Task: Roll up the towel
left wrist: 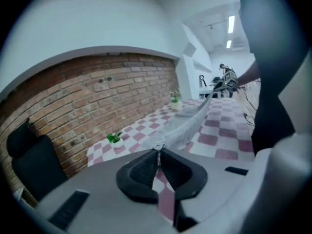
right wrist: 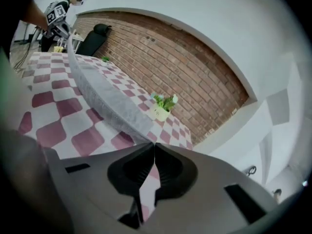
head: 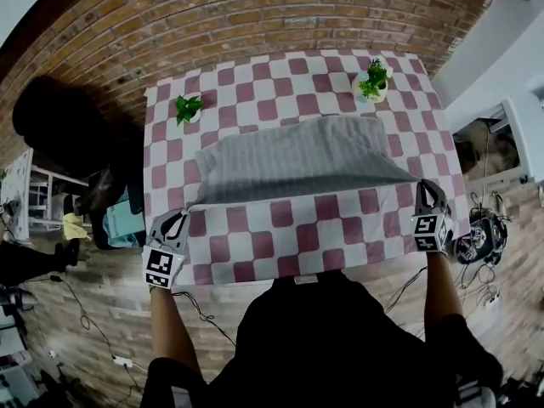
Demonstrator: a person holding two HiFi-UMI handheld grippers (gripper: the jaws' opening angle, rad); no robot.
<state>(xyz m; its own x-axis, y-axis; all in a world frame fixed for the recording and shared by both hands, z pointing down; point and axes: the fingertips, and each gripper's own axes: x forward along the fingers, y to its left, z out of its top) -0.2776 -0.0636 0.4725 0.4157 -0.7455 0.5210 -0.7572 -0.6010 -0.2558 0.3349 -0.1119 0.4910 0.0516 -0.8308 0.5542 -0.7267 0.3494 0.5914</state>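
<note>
A grey ribbed towel lies spread over the far half of the checked table, and its near edge is lifted and pulled taut between my two grippers. My left gripper is shut on the near left corner. My right gripper is shut on the near right corner. In the left gripper view the towel runs away from the left gripper towards the other hand. In the right gripper view the towel stretches off from the right gripper to the upper left.
Two small potted plants stand at the table's far corners, one on the left and one on the right. A brick wall runs behind the table. A black chair stands to the left, and cables lie on the floor to the right.
</note>
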